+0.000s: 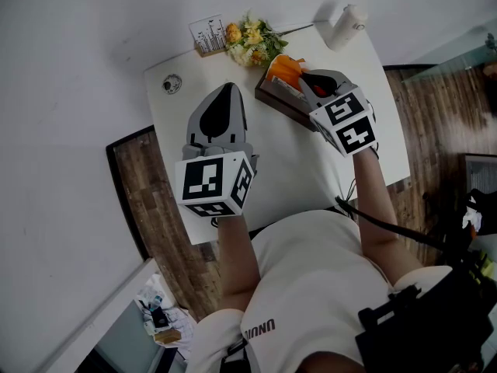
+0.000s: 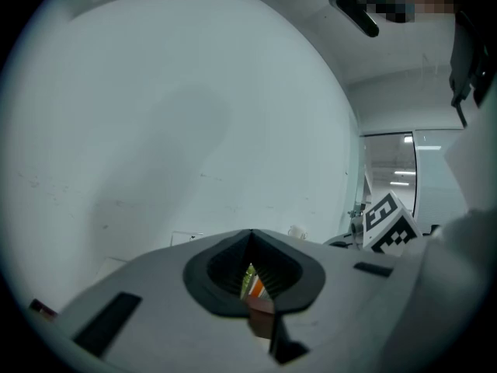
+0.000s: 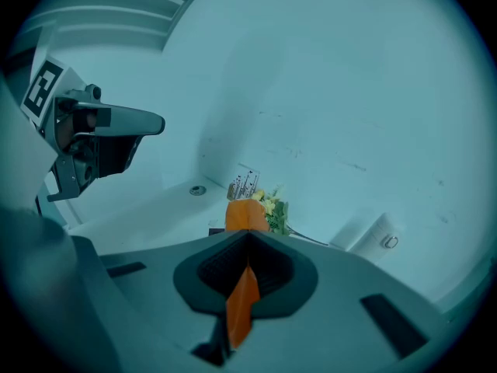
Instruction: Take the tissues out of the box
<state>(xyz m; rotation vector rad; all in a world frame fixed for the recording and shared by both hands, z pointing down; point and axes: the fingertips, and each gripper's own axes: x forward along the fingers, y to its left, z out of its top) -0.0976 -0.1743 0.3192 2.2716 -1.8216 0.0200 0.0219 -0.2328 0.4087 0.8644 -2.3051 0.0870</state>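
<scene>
- The right claw (image 1: 304,74) is clenched on the orange tissue (image 1: 283,67). In the right gripper view a strip of it runs back through the closed jaws, and the rest stands up just past the tip (image 3: 247,215).
- The tissue rises out of the dark wooden box (image 1: 278,99), which sits on the far right part of the white table (image 1: 295,165). The right claw hangs directly over the box's top.
- The left claw (image 1: 230,92) is clenched on nothing, its jaws drawn to a point. It hovers over bare table left of the box, well apart from it.
- Just behind the box lie yellow flowers (image 1: 252,42), with a small card stand (image 1: 208,34) beside them and a white container (image 1: 346,24) at the far right corner. A small round disc (image 1: 172,84) lies near the far left corner.
- The table's middle and near side are open. A wall closes off the far edge, and wooden floor shows on both sides.
- The right claw covers much of the box's top, so its opening cannot be made out.
- In the left gripper view (image 2: 252,238) only a sliver of colour shows through the jaws.
</scene>
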